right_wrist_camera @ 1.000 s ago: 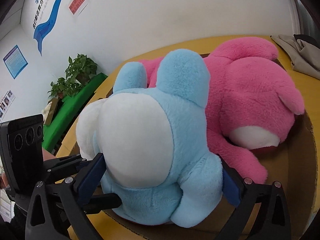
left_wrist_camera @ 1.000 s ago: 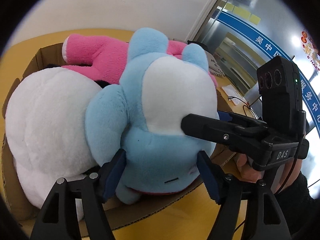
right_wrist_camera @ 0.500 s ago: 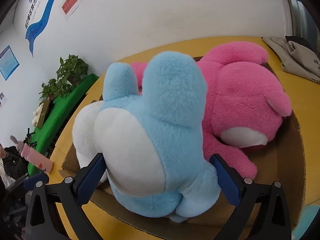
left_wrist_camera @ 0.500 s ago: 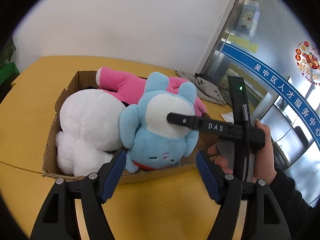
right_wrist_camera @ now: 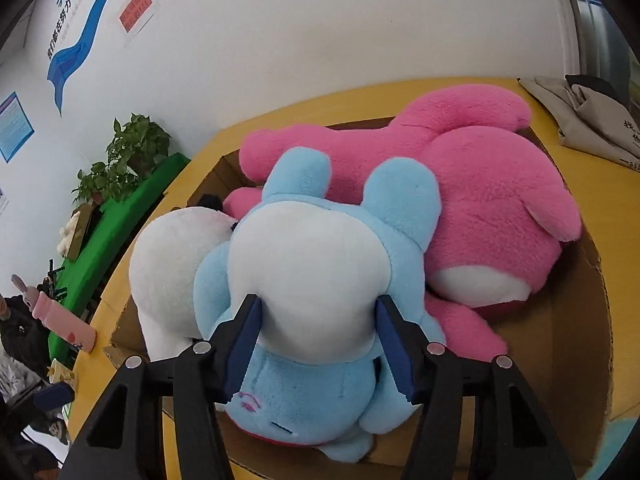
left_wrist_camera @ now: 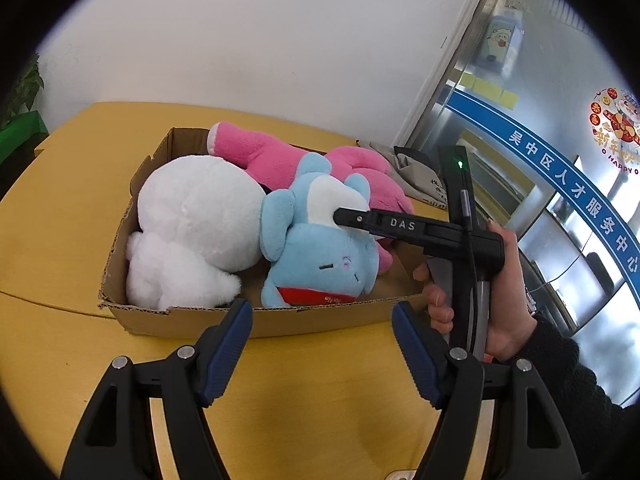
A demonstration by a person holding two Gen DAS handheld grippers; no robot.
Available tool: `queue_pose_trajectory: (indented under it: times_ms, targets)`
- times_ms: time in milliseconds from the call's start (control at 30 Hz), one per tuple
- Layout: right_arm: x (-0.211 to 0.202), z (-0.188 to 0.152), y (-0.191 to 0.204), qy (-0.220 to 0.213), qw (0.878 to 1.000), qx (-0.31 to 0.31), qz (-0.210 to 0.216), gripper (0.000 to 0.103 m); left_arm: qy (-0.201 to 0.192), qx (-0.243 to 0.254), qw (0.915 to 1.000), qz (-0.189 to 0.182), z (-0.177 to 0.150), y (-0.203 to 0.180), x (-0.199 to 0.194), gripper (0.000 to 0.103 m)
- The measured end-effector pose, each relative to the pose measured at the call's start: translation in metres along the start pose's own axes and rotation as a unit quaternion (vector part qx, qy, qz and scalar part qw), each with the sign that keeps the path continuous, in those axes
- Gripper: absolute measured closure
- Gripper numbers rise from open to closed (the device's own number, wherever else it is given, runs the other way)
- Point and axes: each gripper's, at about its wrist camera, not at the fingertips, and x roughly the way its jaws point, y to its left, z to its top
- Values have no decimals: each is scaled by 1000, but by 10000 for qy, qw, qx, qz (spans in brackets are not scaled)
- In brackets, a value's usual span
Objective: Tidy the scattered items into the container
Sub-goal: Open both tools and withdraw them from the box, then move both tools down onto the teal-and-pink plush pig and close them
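A cardboard box (left_wrist_camera: pixel 256 320) on the yellow table holds a white plush (left_wrist_camera: pixel 196 224), a pink plush (left_wrist_camera: pixel 280 156) and a blue plush (left_wrist_camera: pixel 320 256) lying head-down. My left gripper (left_wrist_camera: pixel 322 344) is open and empty, in front of the box's near wall. My right gripper (right_wrist_camera: pixel 318 340) is shut on the blue plush's white belly (right_wrist_camera: pixel 312 264) inside the box; in the left wrist view its finger (left_wrist_camera: pixel 360 218) presses into the belly. The pink plush (right_wrist_camera: pixel 480 208) and white plush (right_wrist_camera: pixel 168 264) lie beside it.
A grey cloth bag (left_wrist_camera: pixel 412 172) lies on the table behind the box, also visible in the right wrist view (right_wrist_camera: pixel 592 116). A potted plant (right_wrist_camera: pixel 124 160) and green surface stand off the table's left. A glass partition (left_wrist_camera: pixel 560 160) is on the right.
My left gripper has pulled back from the blue plush and away from the box. My right gripper has narrowed its fingers onto the plush's white belly, and the plush has settled lower in the box.
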Motion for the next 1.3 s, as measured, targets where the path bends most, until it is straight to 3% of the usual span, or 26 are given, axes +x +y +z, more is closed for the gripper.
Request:
queue_pose_trajectory:
  times_ms: [100,167,200,333,400,633,1300]
  targets:
    - [5,-3,15,185,9989,-413,-88,27,19,17,10000,30,-3,-8,4,31]
    - [0,-12,20,189,9978,-580,-277,11,23,31,10000,29,-3,-12,7,31]
    - [-4,-16,22,158,9976,-594,-331,9,-4,27,9999,103,-2,-15,8,31]
    - [-42,-35,32,-315,9919,-940,-797,0,-100,60,9996,273,1,-21,9,31]
    - [-65,-44,32,-541,9869,-1052,-1101,0,-135,51,9994,305,2,-22,9,31]
    - [-112,-53,25,-760,9805,-1047,-1480,0,-222,46,9989,414,2,-30,13,31]
    - [-133,-75,30,-710,9818,-1221,-1270,0,-184,98,9980,599,-3,-53,17,31]
